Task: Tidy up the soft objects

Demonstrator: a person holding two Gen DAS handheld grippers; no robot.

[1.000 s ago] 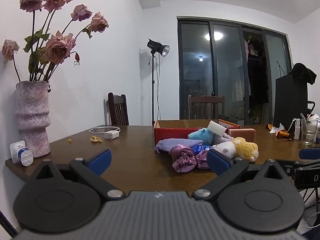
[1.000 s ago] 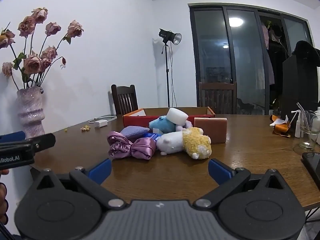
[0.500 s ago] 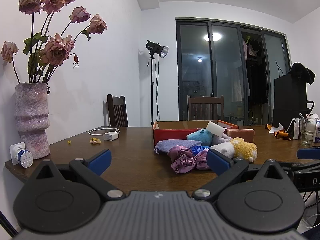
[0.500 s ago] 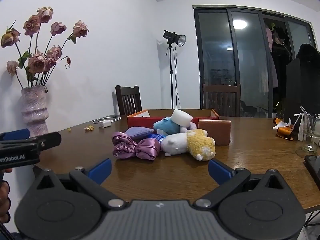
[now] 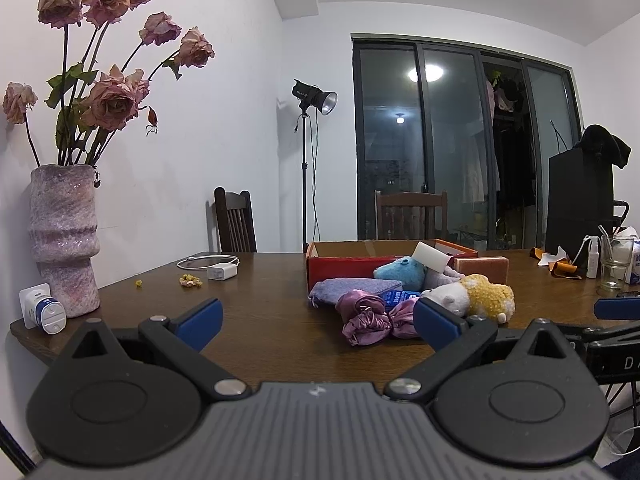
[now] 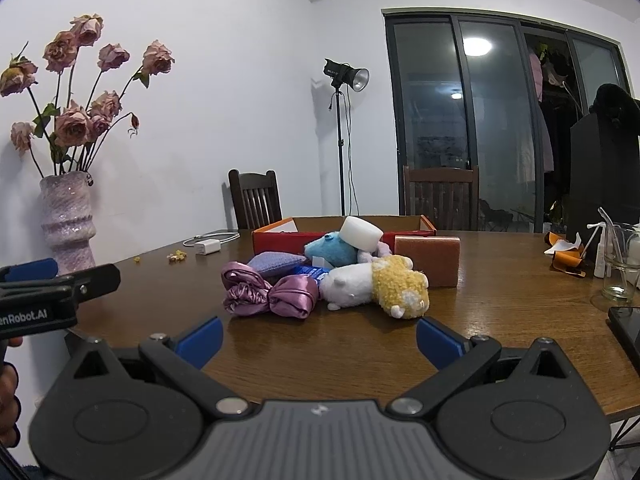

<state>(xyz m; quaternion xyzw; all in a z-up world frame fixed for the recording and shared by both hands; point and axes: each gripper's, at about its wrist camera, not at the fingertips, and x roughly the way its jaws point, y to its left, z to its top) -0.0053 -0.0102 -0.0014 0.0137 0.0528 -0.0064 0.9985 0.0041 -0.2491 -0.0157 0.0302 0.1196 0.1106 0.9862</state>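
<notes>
Right hand-held gripper (image 6: pixel 319 337) wide open, purple satin scrunchie (image 6: pixel 266 294) just ahead.

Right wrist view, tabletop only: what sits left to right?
Pink textured vase → white charger with cable → purple satin bow → white-and-yellow plush toy → brown sponge block → clear glass jar.

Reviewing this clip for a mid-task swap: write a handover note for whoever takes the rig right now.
Left gripper: open, empty, short of the pile.
Right gripper: open, empty, also short of it.
Pile on the table, in front of the red box: satin bow, white-and-yellow plush, purple pouch, blue plush, white sponge, brown sponge.
Done: nothing visibly sorted.
Left: every soft item, probably into the box.
</notes>
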